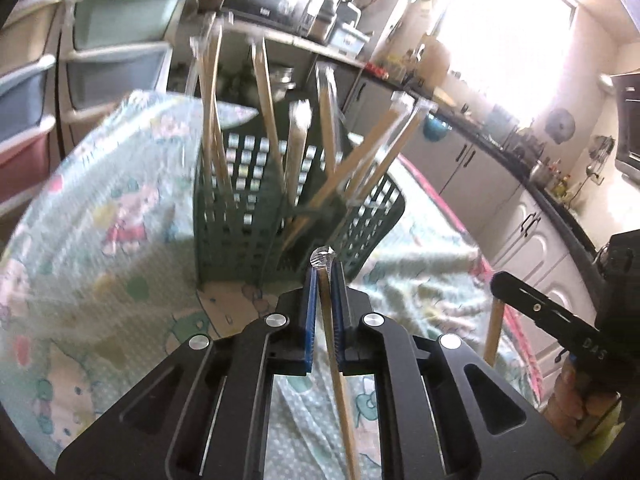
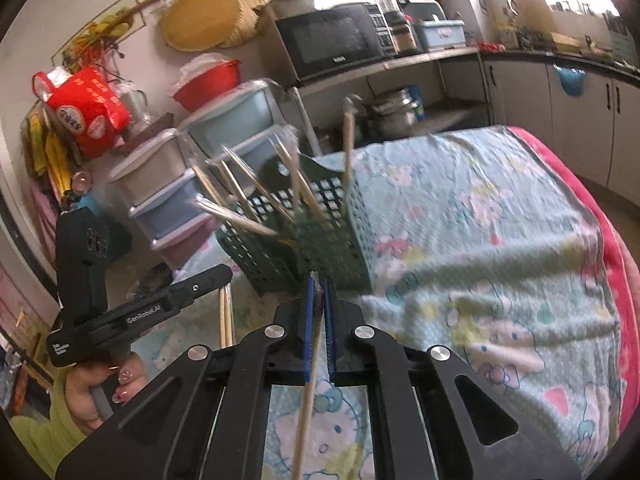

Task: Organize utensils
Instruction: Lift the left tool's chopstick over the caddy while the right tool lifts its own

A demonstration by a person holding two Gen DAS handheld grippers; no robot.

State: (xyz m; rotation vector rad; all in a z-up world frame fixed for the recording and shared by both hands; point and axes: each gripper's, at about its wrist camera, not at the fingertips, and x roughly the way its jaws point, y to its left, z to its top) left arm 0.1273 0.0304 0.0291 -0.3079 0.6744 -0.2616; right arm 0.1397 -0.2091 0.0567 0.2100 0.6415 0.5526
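Note:
A dark green perforated basket (image 1: 248, 216) stands on the table and holds several wrapped wooden chopsticks (image 1: 296, 152) leaning outward. My left gripper (image 1: 324, 268) is shut on a wrapped chopstick pair (image 1: 334, 360), just in front of the basket. In the right wrist view the basket (image 2: 320, 232) stands ahead with its chopsticks (image 2: 248, 192). My right gripper (image 2: 319, 284) is shut on a wrapped chopstick pair (image 2: 308, 396), close to the basket's near wall. The left gripper (image 2: 216, 276) shows at left with its chopsticks (image 2: 226, 316); the right gripper (image 1: 498, 280) shows at right with its chopstick (image 1: 493, 332).
A pale green cartoon-print cloth (image 2: 480, 216) covers the table, with a pink edge (image 2: 600, 208) at right. Plastic drawer units (image 2: 192, 176) stand left of the table. A microwave (image 2: 336, 40) sits on a shelf behind. Kitchen cabinets (image 1: 520, 216) run along the right.

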